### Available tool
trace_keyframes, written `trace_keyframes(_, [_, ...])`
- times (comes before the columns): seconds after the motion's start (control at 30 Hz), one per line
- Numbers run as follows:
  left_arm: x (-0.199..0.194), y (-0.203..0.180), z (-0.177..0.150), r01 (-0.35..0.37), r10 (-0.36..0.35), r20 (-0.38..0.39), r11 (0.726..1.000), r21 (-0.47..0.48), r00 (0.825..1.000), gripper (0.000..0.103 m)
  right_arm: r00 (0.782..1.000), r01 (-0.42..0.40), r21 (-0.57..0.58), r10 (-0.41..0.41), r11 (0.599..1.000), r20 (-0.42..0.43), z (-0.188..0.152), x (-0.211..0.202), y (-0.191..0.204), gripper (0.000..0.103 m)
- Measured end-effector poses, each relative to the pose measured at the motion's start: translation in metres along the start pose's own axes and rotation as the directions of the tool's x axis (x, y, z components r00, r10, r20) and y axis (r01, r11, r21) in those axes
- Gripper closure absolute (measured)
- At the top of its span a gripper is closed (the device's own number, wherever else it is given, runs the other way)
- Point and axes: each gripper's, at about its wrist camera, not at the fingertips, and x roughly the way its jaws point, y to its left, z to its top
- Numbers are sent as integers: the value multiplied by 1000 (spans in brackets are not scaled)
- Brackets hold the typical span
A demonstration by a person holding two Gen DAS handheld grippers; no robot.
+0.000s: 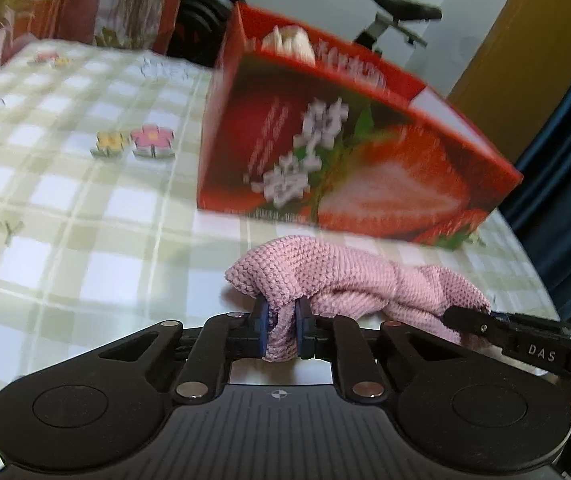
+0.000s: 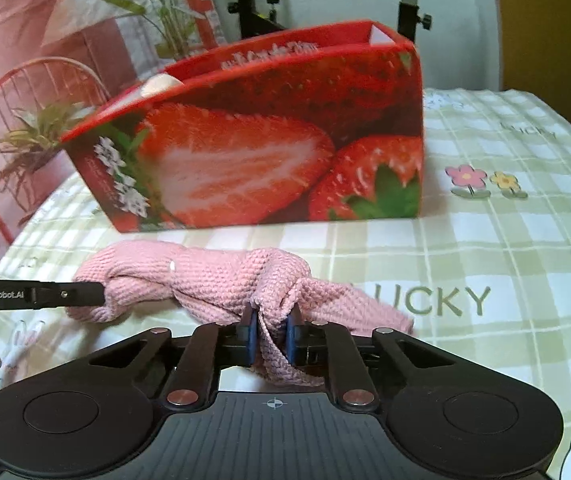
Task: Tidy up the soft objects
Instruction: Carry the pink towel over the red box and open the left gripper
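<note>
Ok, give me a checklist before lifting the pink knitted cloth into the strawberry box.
1. Left gripper shut on the pink knitted cloth: ok.
2. Right gripper shut on the cloth: ok.
3. Strawberry box open at the top: ok.
4. Room left inside the box, where something pale already sits: cannot tell.
5. Checked tablecloth between cloth and box free of other things: ok.
</note>
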Motion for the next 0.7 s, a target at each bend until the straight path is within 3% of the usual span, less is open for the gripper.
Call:
trace_keyframes(0.2, [-42, -10, 20, 9, -12, 140, 1000, 26, 990, 89, 989, -50, -66, 59, 997, 137, 20, -36, 14, 91])
trace_keyframes(0.43, [-86, -41, 61, 20, -50, 309, 995, 100, 950, 89, 953, -72, -128, 106, 989, 285, 67, -76, 25, 91])
trace_keyframes(0.6, [-81, -58, 100, 30, -63, 355, 995, 98, 933, 89, 937, -69, -102, 99, 992, 336, 119, -77, 21, 91])
trace_keyframes(0.7, [-68, -63, 119, 25, -59, 344, 994, 102, 937, 89, 935, -52, -85, 78, 995, 347, 145, -66, 14, 91])
